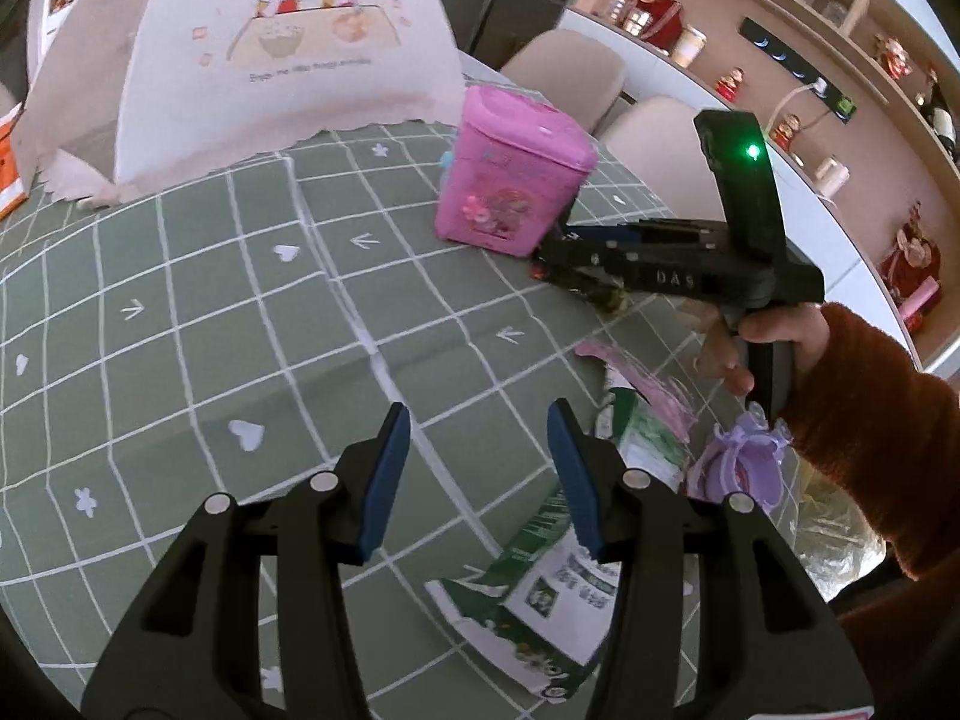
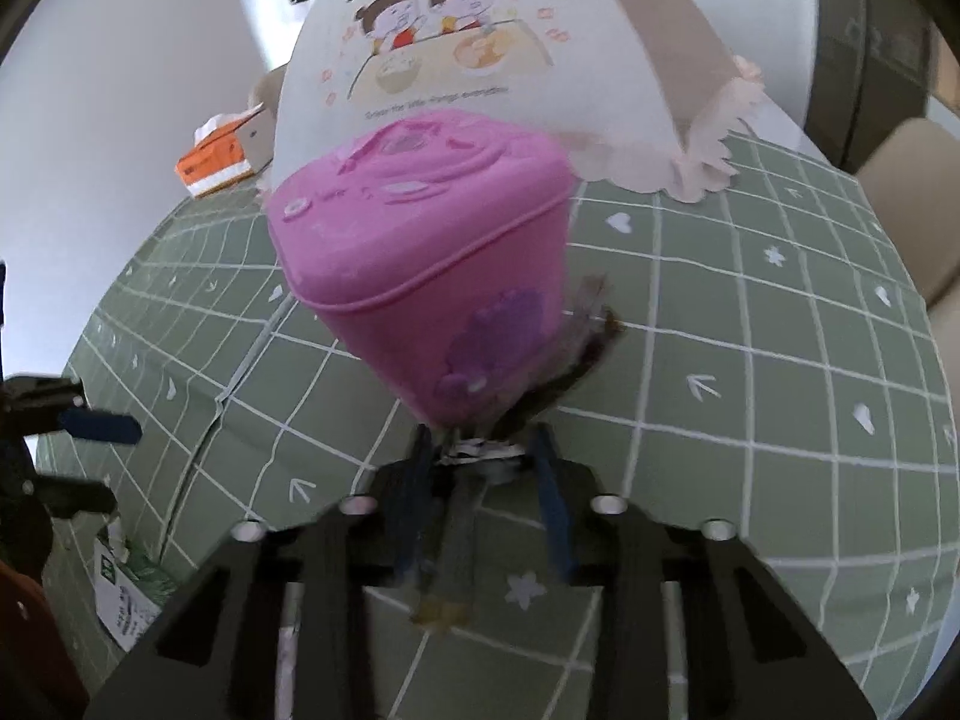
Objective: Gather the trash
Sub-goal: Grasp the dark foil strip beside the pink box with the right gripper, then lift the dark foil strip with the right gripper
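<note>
A pink lidded trash bin [image 1: 510, 174] stands on the green checked tablecloth [image 1: 210, 312]; it fills the middle of the right wrist view [image 2: 432, 252]. My right gripper [image 2: 486, 450] is shut on a dark crinkled wrapper [image 2: 576, 360] right beside the bin's base; the gripper [image 1: 552, 258] also shows in the left wrist view with the wrapper [image 1: 594, 291] hanging under it. My left gripper [image 1: 480, 468] is open and empty above the cloth. A green-and-white flattened carton [image 1: 540, 588] lies just right of it.
A pink wrapper [image 1: 648, 378] and a purple cup-like piece [image 1: 744, 462] lie at the table's right edge. A large mesh food cover [image 1: 270, 60] stands at the back. An orange tissue box [image 2: 216, 162] sits far left. Chairs and shelves are beyond the table.
</note>
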A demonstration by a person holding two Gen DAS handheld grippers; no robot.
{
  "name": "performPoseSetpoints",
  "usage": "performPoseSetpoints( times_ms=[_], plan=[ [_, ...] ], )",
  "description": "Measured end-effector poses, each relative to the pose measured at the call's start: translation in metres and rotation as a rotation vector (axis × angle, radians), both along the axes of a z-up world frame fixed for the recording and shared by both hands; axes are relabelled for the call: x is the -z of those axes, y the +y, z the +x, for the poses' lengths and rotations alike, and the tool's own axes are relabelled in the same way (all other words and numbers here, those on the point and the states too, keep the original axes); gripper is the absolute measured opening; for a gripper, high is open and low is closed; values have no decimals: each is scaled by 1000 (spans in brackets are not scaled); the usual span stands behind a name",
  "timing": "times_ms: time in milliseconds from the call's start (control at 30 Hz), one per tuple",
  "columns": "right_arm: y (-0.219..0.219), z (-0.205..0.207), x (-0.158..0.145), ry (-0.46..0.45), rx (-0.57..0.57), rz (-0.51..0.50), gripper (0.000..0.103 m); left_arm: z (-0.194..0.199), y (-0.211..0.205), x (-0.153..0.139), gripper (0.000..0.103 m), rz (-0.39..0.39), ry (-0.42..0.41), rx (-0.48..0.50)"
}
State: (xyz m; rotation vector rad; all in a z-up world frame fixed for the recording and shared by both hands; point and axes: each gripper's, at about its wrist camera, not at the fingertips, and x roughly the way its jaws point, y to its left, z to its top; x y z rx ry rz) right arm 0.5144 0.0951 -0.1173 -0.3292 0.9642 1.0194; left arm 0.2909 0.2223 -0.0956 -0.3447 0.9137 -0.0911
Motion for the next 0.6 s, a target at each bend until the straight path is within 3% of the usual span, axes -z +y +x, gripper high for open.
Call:
performPoseSetpoints(
  times_ms=[267,367,467,600],
  plan=[
    [-72,-28,-56,-33,167,53,25,3,-35,1,45,27,9,152],
    [-105,-54,-72,-52,214,55,25,0,-56,-2,45,87,1,202],
    [-131,-79,-77,-65,259,55,25,-4,-71,-7,45,116,-11,222],
    [-162,-111,-72,-46,312,67,25,-13,-92,-11,45,76,-7,225]
  ],
)
